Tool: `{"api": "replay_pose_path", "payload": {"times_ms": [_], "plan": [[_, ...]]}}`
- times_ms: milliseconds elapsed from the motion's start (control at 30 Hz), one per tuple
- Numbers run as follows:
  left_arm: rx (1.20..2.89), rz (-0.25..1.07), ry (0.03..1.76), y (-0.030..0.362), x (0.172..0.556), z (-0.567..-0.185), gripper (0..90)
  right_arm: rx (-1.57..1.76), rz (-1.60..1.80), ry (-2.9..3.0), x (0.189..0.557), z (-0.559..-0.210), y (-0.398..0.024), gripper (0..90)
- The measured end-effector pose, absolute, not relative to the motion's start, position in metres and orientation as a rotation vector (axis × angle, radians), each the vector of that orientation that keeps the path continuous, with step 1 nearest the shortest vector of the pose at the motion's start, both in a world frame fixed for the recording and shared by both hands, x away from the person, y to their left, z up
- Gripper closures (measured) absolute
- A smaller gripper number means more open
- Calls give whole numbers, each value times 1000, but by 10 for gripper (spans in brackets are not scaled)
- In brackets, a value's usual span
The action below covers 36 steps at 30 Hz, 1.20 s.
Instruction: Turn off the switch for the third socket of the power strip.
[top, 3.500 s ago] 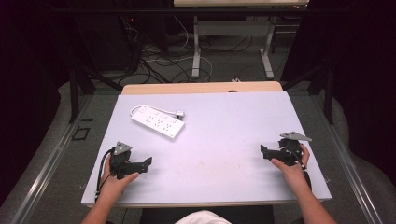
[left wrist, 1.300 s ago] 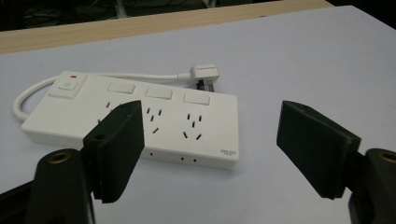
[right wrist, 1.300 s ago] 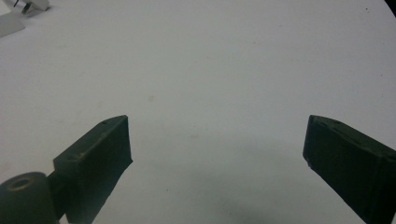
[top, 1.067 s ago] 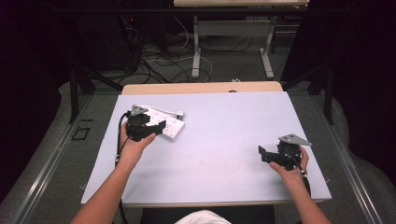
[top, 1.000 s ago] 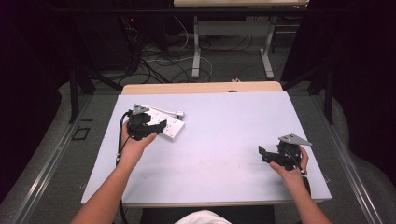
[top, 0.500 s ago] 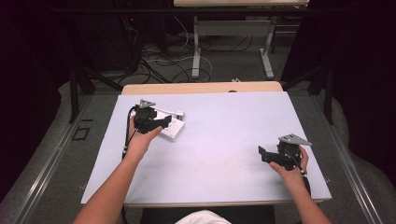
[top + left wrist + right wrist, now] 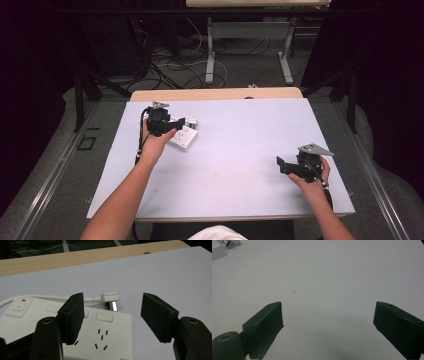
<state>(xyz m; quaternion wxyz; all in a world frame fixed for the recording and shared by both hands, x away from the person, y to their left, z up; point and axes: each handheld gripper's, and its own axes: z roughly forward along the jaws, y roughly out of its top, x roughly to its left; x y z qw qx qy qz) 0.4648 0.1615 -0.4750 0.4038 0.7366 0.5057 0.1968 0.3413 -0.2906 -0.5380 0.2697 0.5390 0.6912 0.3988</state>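
Observation:
A white power strip (image 7: 183,139) lies at the back left of the pale table (image 7: 240,150), its white plug (image 7: 192,121) resting by its far end. My left gripper (image 7: 181,123) hovers over that end of the strip, open. In the left gripper view the strip (image 7: 107,340) lies under the jaws and the plug (image 7: 111,298) sits just beyond the gap of the left gripper (image 7: 112,315). The jaws have just been closing, with nothing pressed between them. My right gripper (image 7: 280,164) rests open at the front right, bare table between the jaws of the right gripper (image 7: 327,327).
A wooden board edge (image 7: 215,94) runs along the back of the table. Beyond it are floor cables (image 7: 170,55) and the legs of another table (image 7: 210,55). The strip's cord (image 7: 50,298) trails left behind the strip.
My left hand has moved right along the power strip toward the plug end, and its jaws have narrowed a little. The right gripper has stayed where it was.

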Motion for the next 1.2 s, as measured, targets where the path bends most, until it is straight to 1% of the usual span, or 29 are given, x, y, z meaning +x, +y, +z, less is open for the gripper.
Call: {"api": "replay_pose_path", "payload": {"times_ms": [200,267,500,633,733,800,967,1000,1200], "plan": [[1863,476,1276,158,473,-479,398,1445,1081,1864,342,-539,-291,84],[1864,457,1283,157,475,-481,401,1445,1081,1864,342,-539,-291,83],[1862,449,1301,157,483,-489,428,1448,1081,1867,342,-539,-291,84],[1867,447,1303,158,487,-492,462,1452,1076,1872,342,-539,-291,84],[1862,424,1313,159,489,-494,477,1453,1077,1872,342,-540,-291,84],[1872,404,1322,159,492,-498,503,1449,1076,1874,343,-540,-291,84],[1888,394,1338,158,495,-503,531,1452,1078,1867,343,-540,-291,84],[1885,389,1345,157,496,-505,555,1456,1081,1863,343,-540,-290,84],[1901,352,1364,156,501,-512,593,1455,1080,1873,343,-540,-291,84]]}}
